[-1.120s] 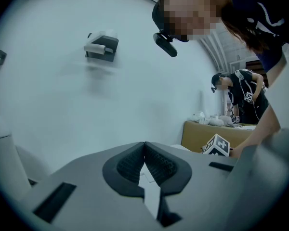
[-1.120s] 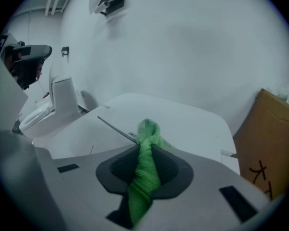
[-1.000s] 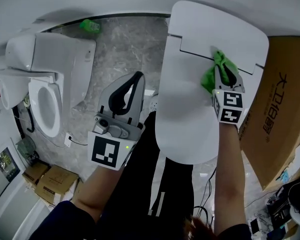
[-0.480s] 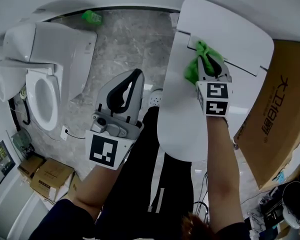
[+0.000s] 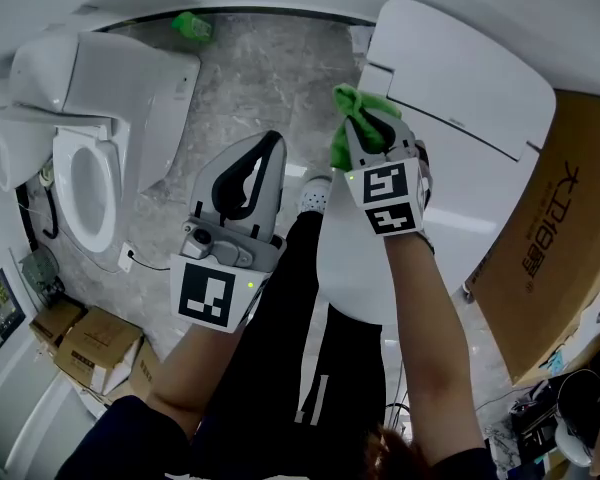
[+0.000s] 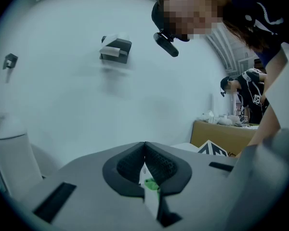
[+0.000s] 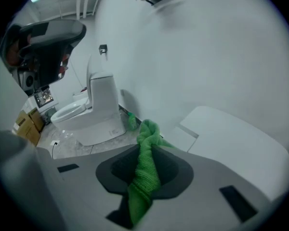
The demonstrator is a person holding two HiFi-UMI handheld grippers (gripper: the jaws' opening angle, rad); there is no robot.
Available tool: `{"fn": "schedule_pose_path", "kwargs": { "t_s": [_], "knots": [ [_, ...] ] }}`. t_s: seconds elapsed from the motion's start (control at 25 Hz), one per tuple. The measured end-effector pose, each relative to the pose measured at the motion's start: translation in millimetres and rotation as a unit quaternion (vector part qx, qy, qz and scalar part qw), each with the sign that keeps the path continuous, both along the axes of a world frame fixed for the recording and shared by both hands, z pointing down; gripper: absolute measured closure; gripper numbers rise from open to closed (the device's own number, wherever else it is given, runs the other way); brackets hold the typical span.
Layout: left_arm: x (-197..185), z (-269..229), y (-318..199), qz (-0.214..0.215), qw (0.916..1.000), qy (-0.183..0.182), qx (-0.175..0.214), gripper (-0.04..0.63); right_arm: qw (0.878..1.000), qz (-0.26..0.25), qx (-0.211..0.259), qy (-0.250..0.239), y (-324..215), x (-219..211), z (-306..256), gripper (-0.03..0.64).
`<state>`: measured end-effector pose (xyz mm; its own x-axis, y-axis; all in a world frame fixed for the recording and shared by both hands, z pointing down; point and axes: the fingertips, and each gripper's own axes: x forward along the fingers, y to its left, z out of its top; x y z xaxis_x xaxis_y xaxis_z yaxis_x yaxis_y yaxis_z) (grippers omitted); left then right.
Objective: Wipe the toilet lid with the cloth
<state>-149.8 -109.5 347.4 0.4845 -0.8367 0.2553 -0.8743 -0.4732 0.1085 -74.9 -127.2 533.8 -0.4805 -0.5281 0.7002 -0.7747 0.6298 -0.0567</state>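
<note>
My right gripper (image 5: pixel 368 133) clamps green cloth (image 5: pixel 348 108); cloth at left edge of white lid (image 5: pixel 470 78), contact unclear. My left gripper (image 5: pixel 273 151) closed, empty, above floor (image 5: pixel 250 78) near toilet (image 5: pixel 100 118).

I can't see the toilet lid's (image 5: pixel 460 78) near part: the right gripper (image 5: pixel 368 118) and forearm (image 5: pixel 425 348) cover it. Cloth (image 5: pixel 340 146) tail is buried between the clamped jaws. Cardboard box (image 5: pixel 560 218) is cut off at 3 o'clock. Green item (image 5: pixel 192 25) at 11 o'clock is too small to identify.

Light: bright, even, diffuse
Edges: fisheye bend, black corners
Glare: white plastic toilet lid (image 5: pixel 470 73) washed out
</note>
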Motion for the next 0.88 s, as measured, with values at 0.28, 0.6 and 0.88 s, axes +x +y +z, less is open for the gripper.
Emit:
{"fn": "schedule_pose_path", "kwargs": {
  "t_s": [0.28, 0.6, 0.88],
  "knots": [
    [5.1, -1.8, -0.5, 0.005, 1.0000, -0.004, 0.004, 0.577, 0.999, -0.049, -0.003, 0.003, 27.0, -24.7, 1.6, 0.535],
    [19.5, -4.4, 0.7, 0.018, 0.9998, -0.008, 0.009, 0.577, 1.000, 0.011, 0.000, -0.005, 39.9, 4.1, 0.9, 0.535],
    [40.5, -6.8, 5.4, 0.030, 0.9995, -0.002, 0.007, 0.577, 0.999, 0.052, 0.009, 0.002, 49.2, 57.5, 1.0, 0.536]
  ]
}}
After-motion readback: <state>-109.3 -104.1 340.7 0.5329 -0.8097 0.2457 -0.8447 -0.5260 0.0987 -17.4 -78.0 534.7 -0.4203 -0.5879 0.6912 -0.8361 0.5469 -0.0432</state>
